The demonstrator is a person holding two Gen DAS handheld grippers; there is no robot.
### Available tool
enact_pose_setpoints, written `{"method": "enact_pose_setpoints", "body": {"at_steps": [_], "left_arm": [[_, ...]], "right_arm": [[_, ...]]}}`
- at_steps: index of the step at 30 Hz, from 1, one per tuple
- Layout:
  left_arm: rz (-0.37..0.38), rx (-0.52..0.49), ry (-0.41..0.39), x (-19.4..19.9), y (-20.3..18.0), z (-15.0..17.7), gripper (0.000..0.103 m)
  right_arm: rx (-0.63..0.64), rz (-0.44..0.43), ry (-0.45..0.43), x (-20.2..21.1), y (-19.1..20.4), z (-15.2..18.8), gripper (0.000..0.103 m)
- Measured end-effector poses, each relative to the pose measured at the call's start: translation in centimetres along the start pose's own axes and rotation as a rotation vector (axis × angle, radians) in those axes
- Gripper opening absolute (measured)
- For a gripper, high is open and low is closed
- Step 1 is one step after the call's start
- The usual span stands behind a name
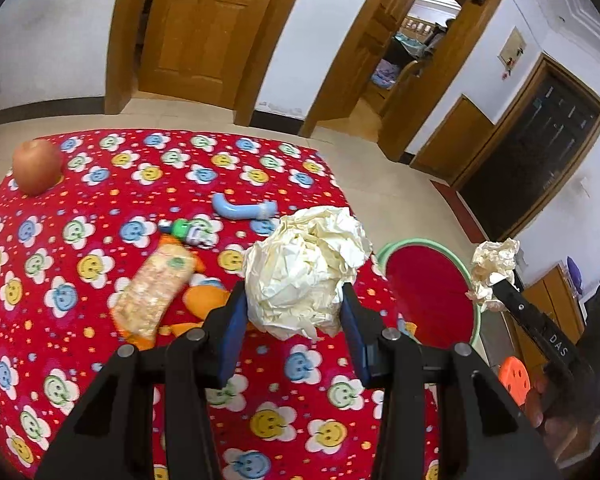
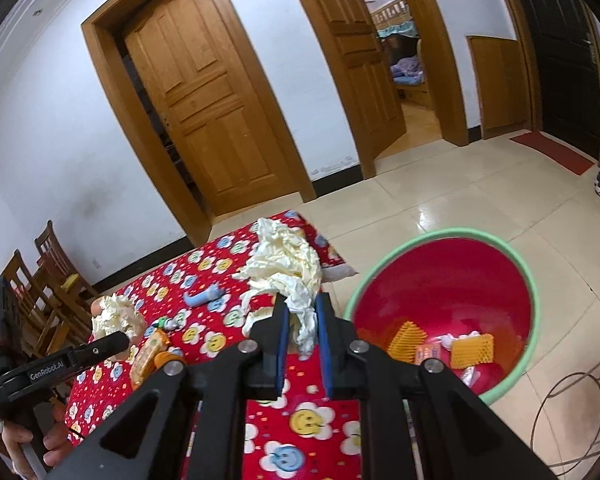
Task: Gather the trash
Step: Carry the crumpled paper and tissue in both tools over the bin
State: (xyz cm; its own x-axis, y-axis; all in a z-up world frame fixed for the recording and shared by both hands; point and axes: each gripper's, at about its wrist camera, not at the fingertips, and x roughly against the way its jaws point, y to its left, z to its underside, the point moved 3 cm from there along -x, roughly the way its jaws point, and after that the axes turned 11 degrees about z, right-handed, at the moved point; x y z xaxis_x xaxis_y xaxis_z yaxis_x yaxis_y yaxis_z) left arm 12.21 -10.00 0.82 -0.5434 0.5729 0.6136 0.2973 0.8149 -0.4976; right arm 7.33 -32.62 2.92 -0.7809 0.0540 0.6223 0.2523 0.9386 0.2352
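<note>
Both grippers are carrying crumpled paper toward the bin, so the step in hand is the carry, with the drop to come. The left gripper [image 1: 294, 312] is clamped on a big paper ball [image 1: 306, 270], its blue pads pressing either side, at the centre of the left view. The right gripper [image 2: 302, 334] pinches a looser paper wad [image 2: 288, 268], jaws nearly closed on a thin tail of it, in the middle of the right view.

The bin [image 2: 534, 280], red inside with a green rim, stands on the floor at the lower right of the right view, just past the table's corner, and already holds a few yellow and orange scraps. The next move probably calls for bringing each wad over the bin's mouth before letting go; the right one looks nearer to it, though the fisheye makes that hard to judge.

The table [image 1: 260, 408] wears a red cloth with smiley flowers. Left on it are an apple [image 1: 36, 166] at upper left, a snack packet [image 1: 154, 290], orange peel [image 1: 204, 300] and a blue plastic piece [image 1: 242, 208]. Behind are white walls, wooden doors and a pale tiled floor
</note>
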Motion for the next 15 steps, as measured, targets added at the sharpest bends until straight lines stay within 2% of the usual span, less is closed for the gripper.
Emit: {"method": "enact_pose_setpoints", "body": {"at_steps": [15], "left_arm": [[0.067,-0.085,0.087,-5.0,-6.0,0.8,0.045]], "right_arm": [[-0.098,0.103,0.008,-0.4,-7.4,0.0,0.015]]}}
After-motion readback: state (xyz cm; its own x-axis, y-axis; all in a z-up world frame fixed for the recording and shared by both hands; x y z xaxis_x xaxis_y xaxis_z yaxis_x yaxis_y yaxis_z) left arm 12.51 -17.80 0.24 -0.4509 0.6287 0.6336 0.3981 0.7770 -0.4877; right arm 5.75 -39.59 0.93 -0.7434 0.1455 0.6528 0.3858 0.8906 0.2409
